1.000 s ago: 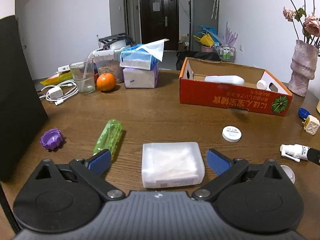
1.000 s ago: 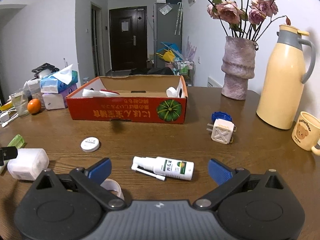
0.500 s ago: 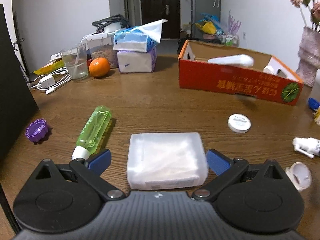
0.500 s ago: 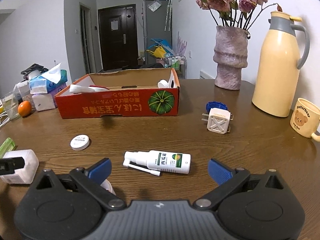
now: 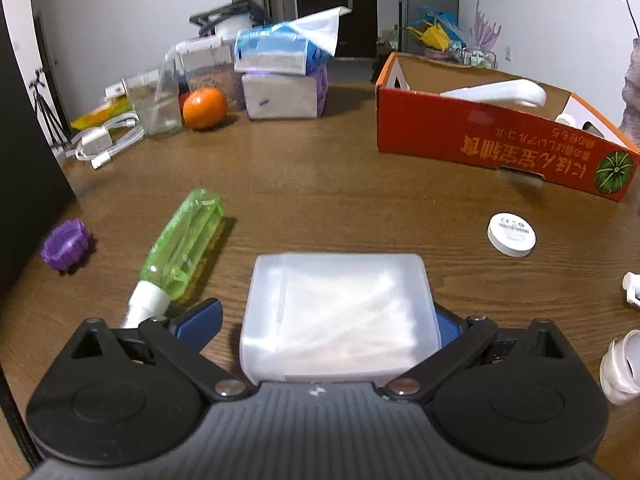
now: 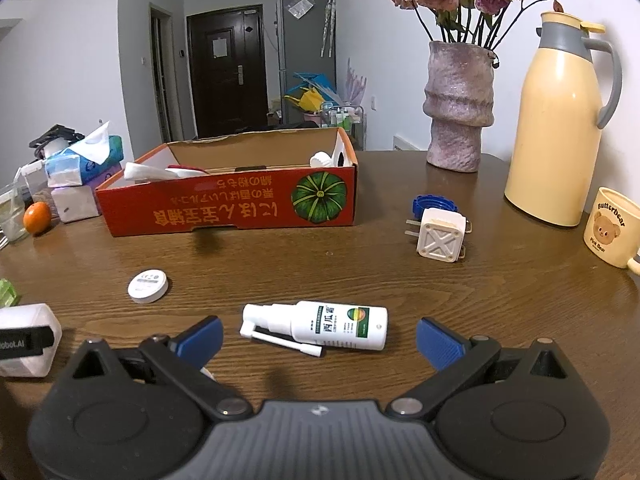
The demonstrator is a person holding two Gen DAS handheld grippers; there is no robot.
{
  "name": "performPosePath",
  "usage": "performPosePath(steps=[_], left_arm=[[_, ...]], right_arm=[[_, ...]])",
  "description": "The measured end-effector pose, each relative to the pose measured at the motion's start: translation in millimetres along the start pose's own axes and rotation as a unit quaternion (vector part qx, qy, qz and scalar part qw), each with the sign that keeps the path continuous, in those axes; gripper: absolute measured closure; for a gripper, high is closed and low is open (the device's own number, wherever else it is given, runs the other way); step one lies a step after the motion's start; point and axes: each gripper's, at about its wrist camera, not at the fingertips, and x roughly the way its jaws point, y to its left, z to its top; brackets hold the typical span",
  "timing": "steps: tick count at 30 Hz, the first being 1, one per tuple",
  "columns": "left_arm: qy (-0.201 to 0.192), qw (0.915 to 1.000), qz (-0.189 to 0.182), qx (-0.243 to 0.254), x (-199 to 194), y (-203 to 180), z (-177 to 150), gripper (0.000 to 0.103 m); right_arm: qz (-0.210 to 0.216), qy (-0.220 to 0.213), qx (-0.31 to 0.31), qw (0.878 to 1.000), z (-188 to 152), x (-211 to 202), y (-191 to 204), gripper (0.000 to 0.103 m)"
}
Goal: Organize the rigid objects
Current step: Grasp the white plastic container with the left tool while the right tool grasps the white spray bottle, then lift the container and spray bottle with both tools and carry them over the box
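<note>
Our left gripper (image 5: 324,322) sits low over the table (image 5: 320,184) with its jaws spread around the frosted box (image 5: 340,312). The right pad looks to touch the box's side, though the box hides most of it; the left pad stands clear of the box. The box lies flat on the wood, between the green bottle (image 5: 184,240) on its left and the white disc (image 5: 511,235) off to its right. The red carton (image 5: 496,148) stands well beyond, with white items inside.

Our right gripper (image 6: 320,338) is also spread wide, holding nothing. The spray bottle (image 6: 320,326) lies on its side between the blue pads, apart from both. The plug adapter (image 6: 440,234) rests further back, beside a blue cap (image 6: 430,202), near the vase (image 6: 458,104) and flask (image 6: 560,120).
</note>
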Motion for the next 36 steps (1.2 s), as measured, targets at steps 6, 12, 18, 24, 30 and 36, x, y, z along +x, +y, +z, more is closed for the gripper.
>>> performPosePath(steps=[6, 12, 18, 24, 30, 36], left_arm=[[-0.002, 0.9999, -0.016, 0.004, 2.8, 2.8, 0.7, 0.019], [-0.011, 0.9995, -0.025, 0.014, 9.2, 5.1, 6.1, 0.019], [-0.017, 0.9992, -0.03, 0.021, 15.3, 8.6, 10.9, 0.019], [-0.016, 0.999, -0.035, 0.024, 17.7, 10.0, 11.8, 0.02], [-0.017, 0.999, -0.034, 0.022, 17.4, 10.4, 11.3, 0.02], [-0.017, 0.999, -0.034, 0.022, 17.3, 10.4, 10.9, 0.02]], right_arm=[[-0.007, 0.013, -0.003, 1.0, 4.6, 13.5, 5.7, 0.0], [-0.024, 0.025, 0.002, 0.999, 9.5, 25.8, 7.2, 0.0], [-0.033, 0.031, 0.002, 0.999, 12.7, 34.4, 11.7, 0.0], [-0.048, 0.043, -0.007, 0.998, 13.0, 45.0, 18.2, 0.0], [-0.06, 0.055, -0.001, 0.997, 11.8, 54.8, 16.3, 0.0], [-0.054, 0.063, 0.019, 0.996, 10.6, 60.4, 11.5, 0.0]])
